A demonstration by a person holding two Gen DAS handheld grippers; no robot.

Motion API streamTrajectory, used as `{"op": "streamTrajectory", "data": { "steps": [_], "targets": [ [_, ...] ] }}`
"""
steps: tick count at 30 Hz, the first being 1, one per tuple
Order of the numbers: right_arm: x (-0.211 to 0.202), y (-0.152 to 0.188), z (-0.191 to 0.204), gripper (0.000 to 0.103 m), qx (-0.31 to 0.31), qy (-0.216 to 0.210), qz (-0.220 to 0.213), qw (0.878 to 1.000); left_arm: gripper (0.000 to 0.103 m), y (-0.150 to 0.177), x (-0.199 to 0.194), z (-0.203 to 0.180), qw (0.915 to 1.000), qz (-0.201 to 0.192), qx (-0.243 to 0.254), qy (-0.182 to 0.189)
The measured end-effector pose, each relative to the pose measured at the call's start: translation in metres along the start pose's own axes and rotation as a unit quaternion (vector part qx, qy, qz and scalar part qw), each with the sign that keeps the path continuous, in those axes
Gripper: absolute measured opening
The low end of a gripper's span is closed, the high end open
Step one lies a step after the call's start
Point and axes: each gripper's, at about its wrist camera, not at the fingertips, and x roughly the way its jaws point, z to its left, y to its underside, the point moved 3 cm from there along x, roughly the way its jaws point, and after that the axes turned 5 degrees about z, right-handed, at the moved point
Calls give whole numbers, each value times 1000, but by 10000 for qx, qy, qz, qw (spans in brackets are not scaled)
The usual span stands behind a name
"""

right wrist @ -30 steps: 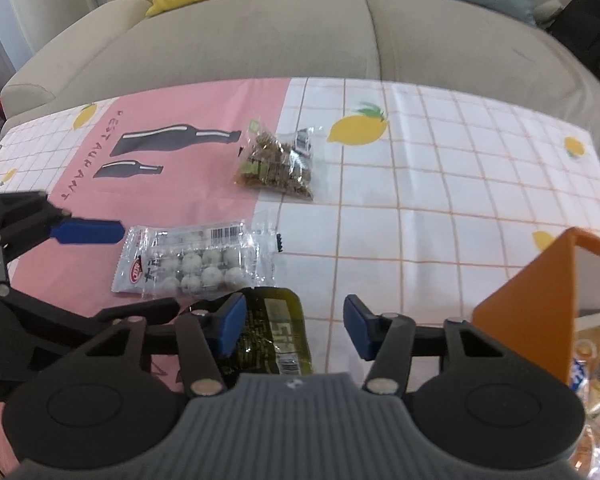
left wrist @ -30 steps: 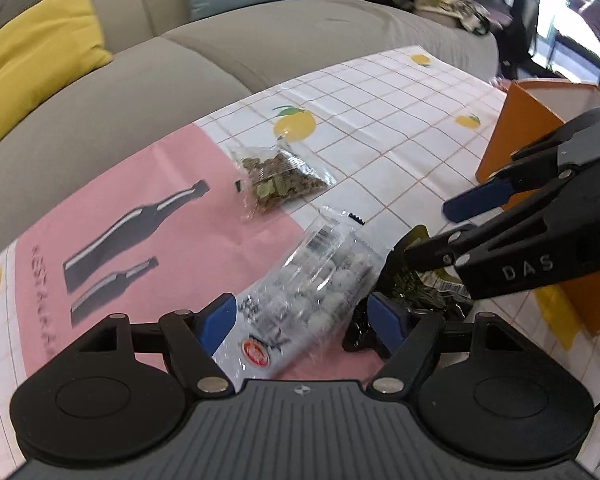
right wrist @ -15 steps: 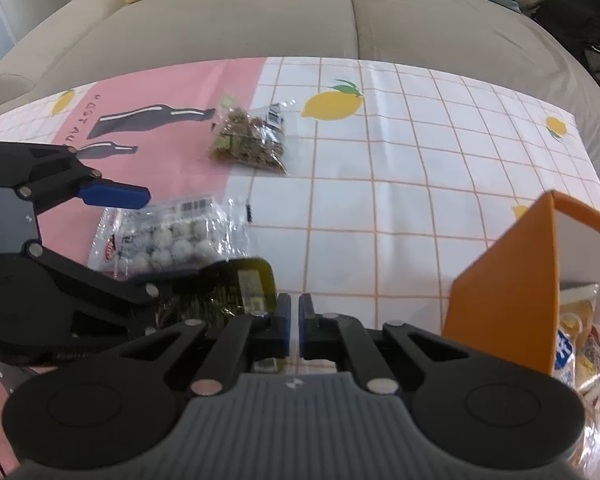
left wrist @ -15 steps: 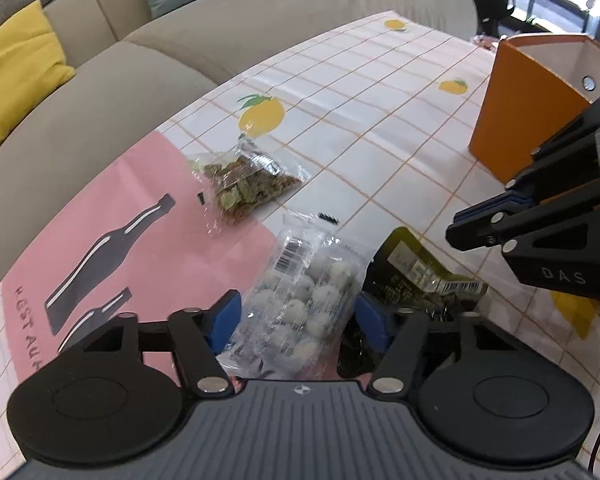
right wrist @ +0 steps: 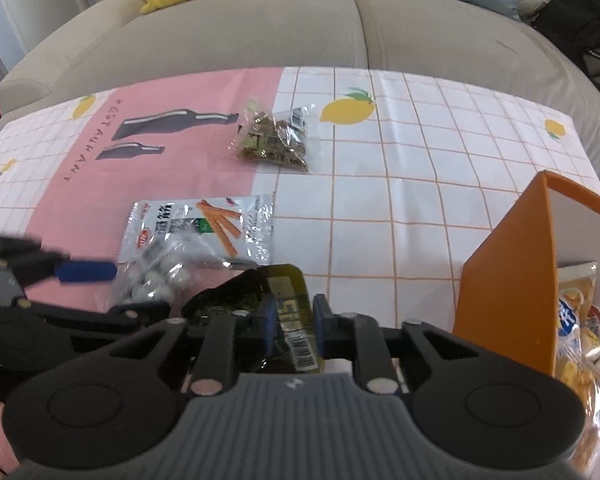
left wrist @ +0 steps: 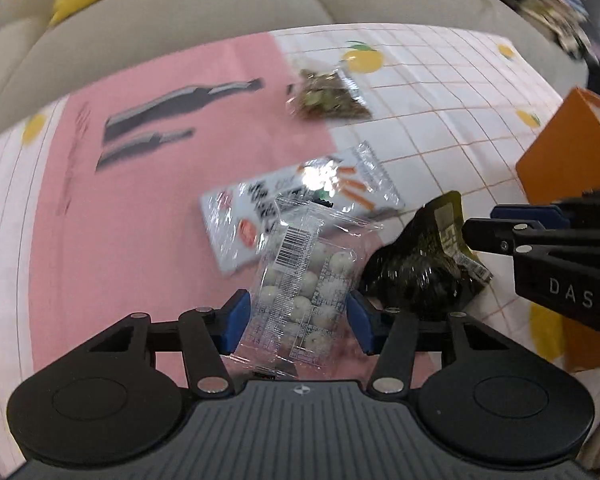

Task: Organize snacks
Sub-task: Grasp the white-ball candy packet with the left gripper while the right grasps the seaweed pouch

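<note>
Both grippers are engaged, each on a separate snack. The left gripper has its jaws closed to a medium gap on the clear packet of white round candies, which sits lengthwise between the blue pads and appears raised off the bench. The right gripper has its jaws drawn narrow on the label end of the dark green seaweed packet, whose crinkled body hangs to the left of the pads. The destination is judged to be the orange box at the right, which already contains several snack packets. To complete the step well, maintain pad pressure on both films, since thin plastic slips readily. Keep the two grippers apart during travel; their loads are near each other and the seaweed packet could snag the candy packet. Carry the right load first over the box wall, clear the rim fully, then release above the contents. Follow with the left load. Two items remain on the bench: the silver packet printed with orange sticks, lying flat just beyond the candies, and the clear bag of brown-green pieces, further away near the lemon print. Avoid dragging either during the lift.
</note>
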Motion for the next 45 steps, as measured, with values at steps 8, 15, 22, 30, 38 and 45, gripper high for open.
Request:
{"op": "streamTrajectory", "data": {
  "steps": [8, 15, 22, 30, 38, 45],
  "targets": [
    [-3, 23, 6, 47, 374, 81, -52, 9993, 49, 33, -13, 13, 9945, -199, -984, 286],
    [4, 34, -2, 65, 1229, -266, 116, 9920, 70, 46, -13, 22, 9908, -264, -1196, 582],
    [10, 23, 12, 68, 1264, -305, -27, 9915, 79, 40, -8, 8, 9942, -367, -892, 465],
    [19, 27, 27, 52, 58, -239, -305, 9992, 79, 46, 0, 9, 9956, -344, -727, 480],
    [27, 35, 27, 53, -391, -433, -305, 9978, 81, 50, 1, 2, 9975, -507, -312, 376],
    [34, 36, 30, 58, -562, -385, -351, 9971, 85, 51, 3, -2, 9980, -571, -53, 271]
  ]
}}
